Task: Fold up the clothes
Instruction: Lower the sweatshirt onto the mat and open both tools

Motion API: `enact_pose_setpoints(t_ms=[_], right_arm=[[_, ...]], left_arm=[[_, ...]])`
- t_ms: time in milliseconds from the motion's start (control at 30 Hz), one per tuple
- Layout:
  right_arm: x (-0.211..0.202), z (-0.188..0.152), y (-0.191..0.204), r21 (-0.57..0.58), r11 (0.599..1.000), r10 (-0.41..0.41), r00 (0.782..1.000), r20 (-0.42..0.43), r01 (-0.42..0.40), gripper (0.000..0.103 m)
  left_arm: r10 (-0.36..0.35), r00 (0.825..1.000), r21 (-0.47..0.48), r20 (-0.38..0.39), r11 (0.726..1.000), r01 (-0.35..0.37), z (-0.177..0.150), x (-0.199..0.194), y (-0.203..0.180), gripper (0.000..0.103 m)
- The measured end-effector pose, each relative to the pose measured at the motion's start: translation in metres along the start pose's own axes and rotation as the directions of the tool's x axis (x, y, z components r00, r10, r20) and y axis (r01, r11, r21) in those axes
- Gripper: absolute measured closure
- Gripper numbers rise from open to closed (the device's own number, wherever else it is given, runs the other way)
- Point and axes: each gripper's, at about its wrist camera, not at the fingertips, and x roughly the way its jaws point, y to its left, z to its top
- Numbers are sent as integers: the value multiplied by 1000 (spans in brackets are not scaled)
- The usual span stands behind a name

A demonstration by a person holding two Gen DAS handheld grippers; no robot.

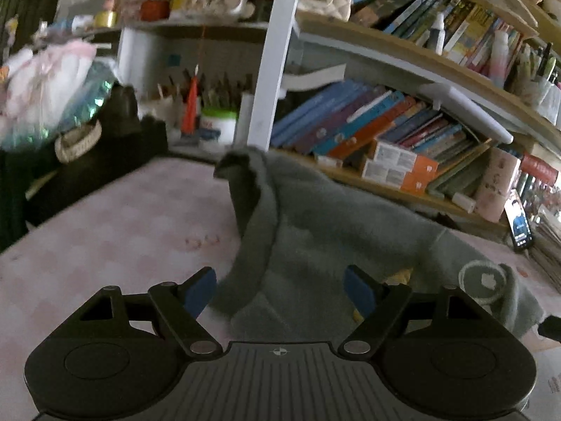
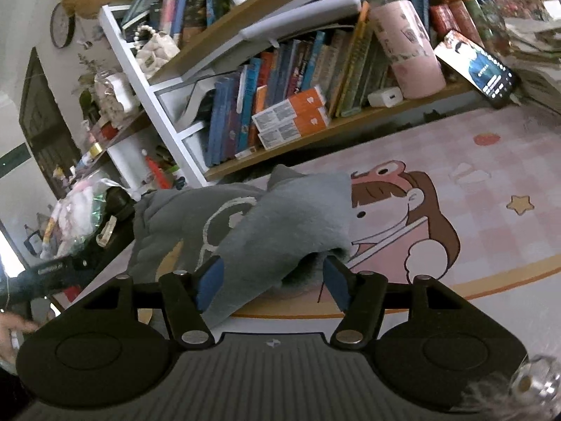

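A long bookshelf (image 1: 403,56) packed with leaning books fills the back of both wrist views, with a white upright post (image 1: 277,56) dividing it from a cluttered side shelf. In front of it lies a pink checked mat (image 2: 491,175) printed with a cartoon girl, a star and a small red fruit; it covers the work surface.

On the mat sits a grey sweatshirt (image 1: 333,221), bunched rather than flat. A white outline print shows on its front, and one part of it rises in a soft peak toward the shelf. In the right wrist view a folded flap of the same sweatshirt (image 2: 280,217) hangs over the cartoon girl's face and reaches down between the blue pads.

The left gripper (image 1: 282,289) has its jaws wide apart, one pad over the bare mat and the other over the grey cloth; nothing is pinched. The right gripper (image 2: 271,282) also stands apart, the cloth's edge lying loose between the pads and brushing the left one, with a gap on the other side.

A pink cylindrical tin (image 2: 406,49) stands on the lower shelf, and a phone (image 2: 480,70) with a lit screen leans just beside it.
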Motion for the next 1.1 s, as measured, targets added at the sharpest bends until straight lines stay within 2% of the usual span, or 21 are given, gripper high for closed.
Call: enact_pose_setpoints(t_ms=[200,433,500,567,600,633,667,767,867,933,1100], right_arm=[[5,-1,2,-6,1000,14,999,-36,-14,40],[4,-2,0,5,1000,12,999,-34,-12,40],[4,-2,0,3,1000,12,999,-35,-12,40],[4,-1,0,3,1000,12,999,-36,-12,40],[3,-1,0,2,1000,12,999,-36,-12,40],[3,-1,0,1,1000,13,999,-35,-13,40],[3,-1,0,0,1000,13,999,-34,-13,40],[2,-1,0,2,1000,11,1000,-29,-11,40],[2,-1,-1,3,1000,9,999,-32,-9,40],[2,-1,-1,-1,1000,10,999,-33,-10,40],[3,0,-3,15,1000,4,999,-40,-3,40]], left_arm=[[16,999,-21,-42,1000,-17,-7,13,2,21],[83,992,-40,-98,995,-87,-9,35,6,24],[86,988,-61,-125,994,-94,-10,41,10,39],[109,985,-17,-133,994,-112,-9,45,9,70],[101,985,-6,-138,995,-103,-7,46,11,72],[69,987,-28,-144,997,-74,-4,46,18,78],[65,991,-63,-118,995,-73,0,41,26,82],[124,992,-148,-5,981,-124,13,17,49,84],[240,969,-113,62,966,-232,19,-3,53,84],[270,961,-89,54,960,-265,15,-7,55,82],[260,965,-96,21,962,-257,0,-11,61,79]])
